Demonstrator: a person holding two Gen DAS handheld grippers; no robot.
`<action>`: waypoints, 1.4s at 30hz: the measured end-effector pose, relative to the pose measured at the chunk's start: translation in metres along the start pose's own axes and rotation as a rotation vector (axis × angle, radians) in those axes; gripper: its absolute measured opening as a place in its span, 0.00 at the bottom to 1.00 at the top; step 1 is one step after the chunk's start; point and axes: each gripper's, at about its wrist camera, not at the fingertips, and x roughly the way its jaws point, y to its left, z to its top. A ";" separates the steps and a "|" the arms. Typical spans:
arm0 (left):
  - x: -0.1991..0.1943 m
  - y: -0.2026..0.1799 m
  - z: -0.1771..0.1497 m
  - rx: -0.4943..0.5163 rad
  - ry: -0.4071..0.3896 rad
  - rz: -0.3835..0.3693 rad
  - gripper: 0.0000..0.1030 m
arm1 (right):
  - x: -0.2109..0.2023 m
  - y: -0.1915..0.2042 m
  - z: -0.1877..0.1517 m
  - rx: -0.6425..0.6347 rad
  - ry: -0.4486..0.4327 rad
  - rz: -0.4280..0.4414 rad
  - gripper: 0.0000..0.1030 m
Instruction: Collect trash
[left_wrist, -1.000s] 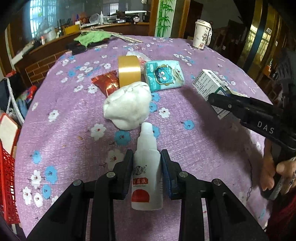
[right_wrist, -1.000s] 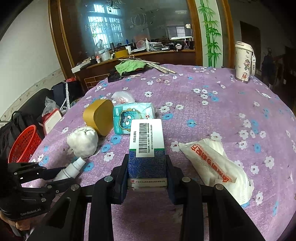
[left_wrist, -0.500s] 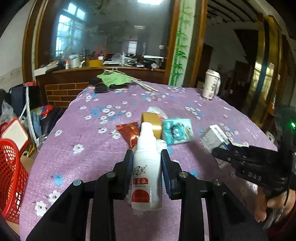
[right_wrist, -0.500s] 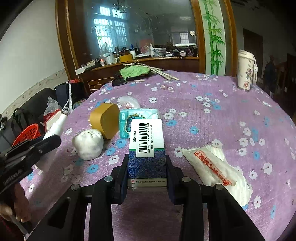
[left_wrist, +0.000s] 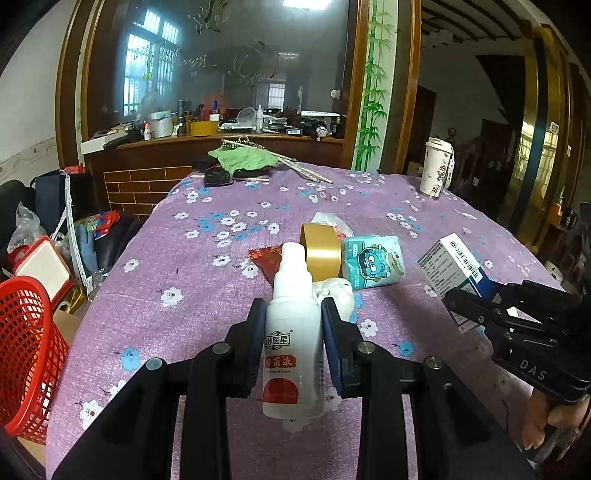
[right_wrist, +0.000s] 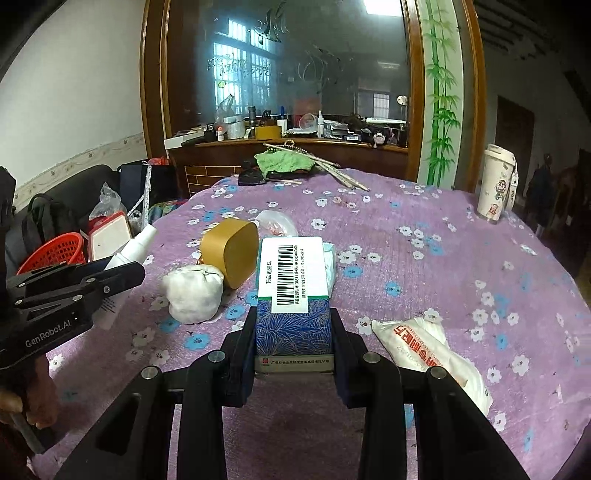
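My left gripper (left_wrist: 293, 314) is shut on a white spray bottle (left_wrist: 293, 343) and holds it above the purple flowered tablecloth (left_wrist: 192, 295). My right gripper (right_wrist: 293, 325) is shut on a blue and white medicine box (right_wrist: 293, 291), also lifted off the table; it shows in the left wrist view (left_wrist: 452, 267) too. On the table lie a white crumpled wad (right_wrist: 192, 295), a roll of tan tape (right_wrist: 231, 251), a teal tissue pack (left_wrist: 373, 260), a red wrapper (left_wrist: 267, 258) and a white printed bag (right_wrist: 428, 350).
A red mesh basket (left_wrist: 26, 354) stands at the table's left edge, beside a white and red box (left_wrist: 42, 264). A white cup (right_wrist: 496, 188) stands at the far right. A green cloth (left_wrist: 245, 158) and sticks lie at the far end.
Both grippers have risen from the table with their objects. The left one lifted the spray bottle from beside the white wad and tilted up; the right one raised the box slightly.
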 end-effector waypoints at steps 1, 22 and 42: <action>0.000 0.000 0.000 -0.003 0.001 0.003 0.28 | 0.000 0.000 0.000 0.001 0.001 0.001 0.35; -0.006 0.002 0.003 0.001 -0.029 0.003 0.28 | -0.016 0.032 0.005 0.041 -0.023 -0.055 0.35; -0.006 0.001 0.005 -0.003 -0.029 0.005 0.28 | -0.007 0.025 0.000 0.054 -0.035 0.002 0.35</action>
